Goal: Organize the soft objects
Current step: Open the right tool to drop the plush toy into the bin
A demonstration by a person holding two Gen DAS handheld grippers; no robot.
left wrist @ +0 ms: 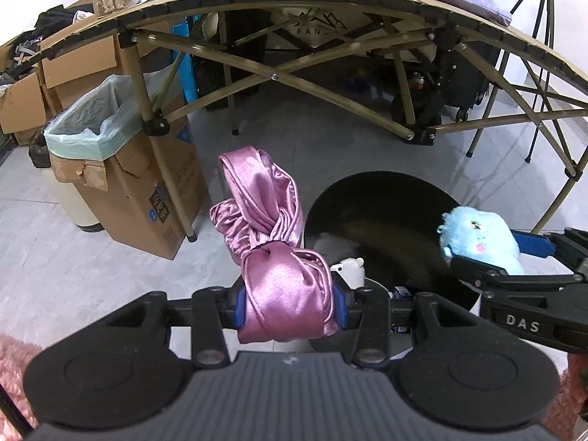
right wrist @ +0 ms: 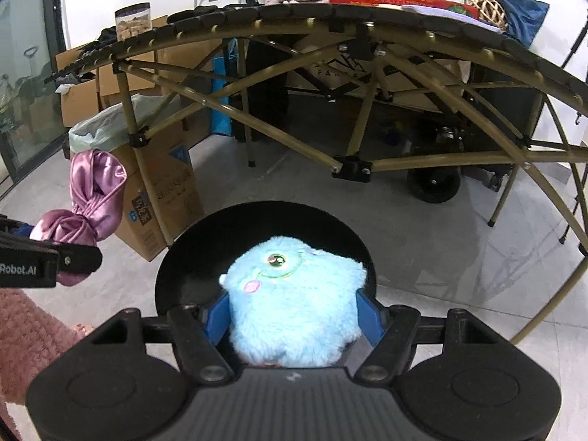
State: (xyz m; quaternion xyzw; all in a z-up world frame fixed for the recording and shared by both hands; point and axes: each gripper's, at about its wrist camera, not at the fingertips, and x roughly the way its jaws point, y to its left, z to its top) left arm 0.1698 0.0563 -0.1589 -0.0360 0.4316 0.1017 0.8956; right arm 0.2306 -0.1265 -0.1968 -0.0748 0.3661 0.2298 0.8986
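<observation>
Pink satin cloth clamped in left hand-held gripper, blue plush in right.

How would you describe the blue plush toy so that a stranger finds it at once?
Find the round black bin on the floor before the folding table. Above it, the right gripper holds a fluffy blue plush toy; unlike the shiny pink satin bundle, it has a face.

A knotted pink satin cloth hangs beside the black bin; a fluffy blue plush toy sits over its opening.
</observation>
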